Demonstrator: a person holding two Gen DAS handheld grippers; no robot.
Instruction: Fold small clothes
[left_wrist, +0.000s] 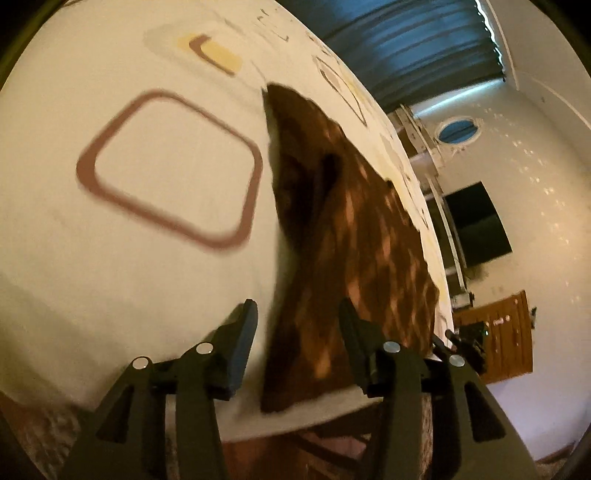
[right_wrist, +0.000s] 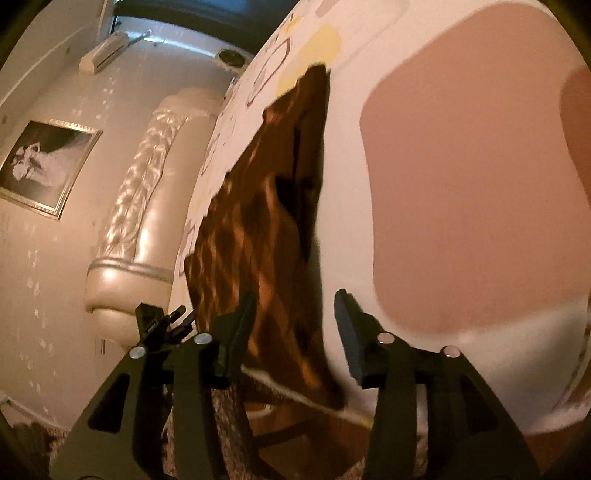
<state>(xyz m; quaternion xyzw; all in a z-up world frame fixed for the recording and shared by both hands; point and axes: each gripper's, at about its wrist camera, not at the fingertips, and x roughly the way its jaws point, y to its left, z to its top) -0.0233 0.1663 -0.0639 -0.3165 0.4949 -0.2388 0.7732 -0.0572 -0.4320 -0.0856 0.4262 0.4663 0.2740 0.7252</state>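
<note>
A small brown garment with a lighter diamond pattern (left_wrist: 347, 236) lies spread on the white patterned bed cover (left_wrist: 110, 280); a fold runs along its middle. In the left wrist view my left gripper (left_wrist: 299, 314) is open, its jaws standing on either side of the garment's near corner, just above it. In the right wrist view the same garment (right_wrist: 258, 236) stretches away from my right gripper (right_wrist: 295, 306), which is open with its jaws astride the garment's near edge. Neither gripper holds cloth. Both views are blurred.
The bed cover (right_wrist: 461, 166) carries brown and pink rounded-square prints. The bed's edge lies just below both grippers. A padded headboard (right_wrist: 147, 184) and a framed picture (right_wrist: 44, 162) show at left, a dark screen (left_wrist: 476, 221) and a wooden cabinet (left_wrist: 498, 332) at right.
</note>
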